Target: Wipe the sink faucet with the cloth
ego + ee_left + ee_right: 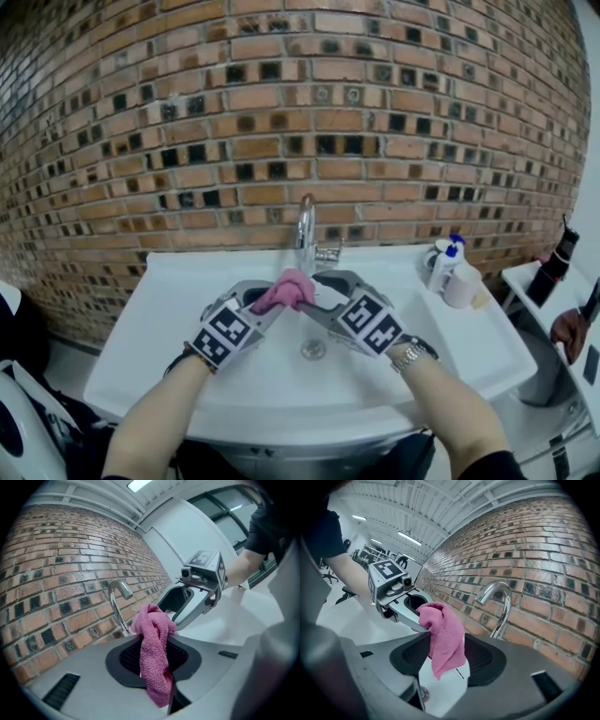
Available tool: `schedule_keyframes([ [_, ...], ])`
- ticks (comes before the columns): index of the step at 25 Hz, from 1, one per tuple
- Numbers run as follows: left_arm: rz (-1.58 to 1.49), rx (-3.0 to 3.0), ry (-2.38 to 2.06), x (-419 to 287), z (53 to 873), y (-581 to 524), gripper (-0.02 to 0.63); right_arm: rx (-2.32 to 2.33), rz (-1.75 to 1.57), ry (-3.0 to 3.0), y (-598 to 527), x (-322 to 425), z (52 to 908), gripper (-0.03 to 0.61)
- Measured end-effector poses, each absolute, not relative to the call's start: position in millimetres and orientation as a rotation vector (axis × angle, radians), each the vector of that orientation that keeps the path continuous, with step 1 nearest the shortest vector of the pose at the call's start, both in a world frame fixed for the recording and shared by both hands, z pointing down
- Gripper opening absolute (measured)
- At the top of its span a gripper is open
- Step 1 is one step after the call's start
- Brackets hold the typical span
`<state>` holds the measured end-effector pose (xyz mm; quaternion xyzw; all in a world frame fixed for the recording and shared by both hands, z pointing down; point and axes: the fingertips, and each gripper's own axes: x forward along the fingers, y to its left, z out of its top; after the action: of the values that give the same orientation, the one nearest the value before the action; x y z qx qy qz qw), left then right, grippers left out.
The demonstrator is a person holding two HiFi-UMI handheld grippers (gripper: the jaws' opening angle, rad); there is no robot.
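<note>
Left gripper (154, 640) is clamped on the pink cloth (157, 681), just short of the faucet (117, 597) beyond its tips. Right gripper (440, 654) stands wide apart, the cloth hanging loose between its jaws. Both grippers' jaws hide the faucet base.

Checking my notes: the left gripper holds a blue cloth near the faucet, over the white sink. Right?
No: the cloth is pink, not blue, as the left gripper view shows. The left gripper does hold it near the faucet, over the white sink.
</note>
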<state>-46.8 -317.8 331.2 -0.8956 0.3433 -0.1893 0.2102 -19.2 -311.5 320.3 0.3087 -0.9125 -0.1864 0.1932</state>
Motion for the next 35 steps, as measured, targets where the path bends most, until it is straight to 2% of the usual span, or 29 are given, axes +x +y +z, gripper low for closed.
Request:
schedule_keyframes([
  [15,-0.465,-2.574,0.802,-40.5,322.8,-295.7,0.084,0.673,-0.613,-2.497,-292.5,-34.8,321.0,0.232],
  [19,-0.439,-2.584,0.814,-41.4,318.7,-296.3,0.084,0.693,-0.681,-2.483,-290.5,-37.5,320.3,0.131],
  [23,-0.427,-2.57,0.846,-43.0,317.5,-299.2,0.098,0.756,-0.734,-2.45,-294.1,-33.8,316.3,0.085],
  [31,-0.308,-2.581,0.965,-53.9,313.4,-309.4,0.149,0.958,-0.854,-2.395,-307.9,-18.8,293.7,0.067],
  [35,-0.255,-2.621,1.006,-62.3,316.0,-314.3,0.15,1.086,-0.888,-2.4,-311.1,-4.7,276.5,0.066],
])
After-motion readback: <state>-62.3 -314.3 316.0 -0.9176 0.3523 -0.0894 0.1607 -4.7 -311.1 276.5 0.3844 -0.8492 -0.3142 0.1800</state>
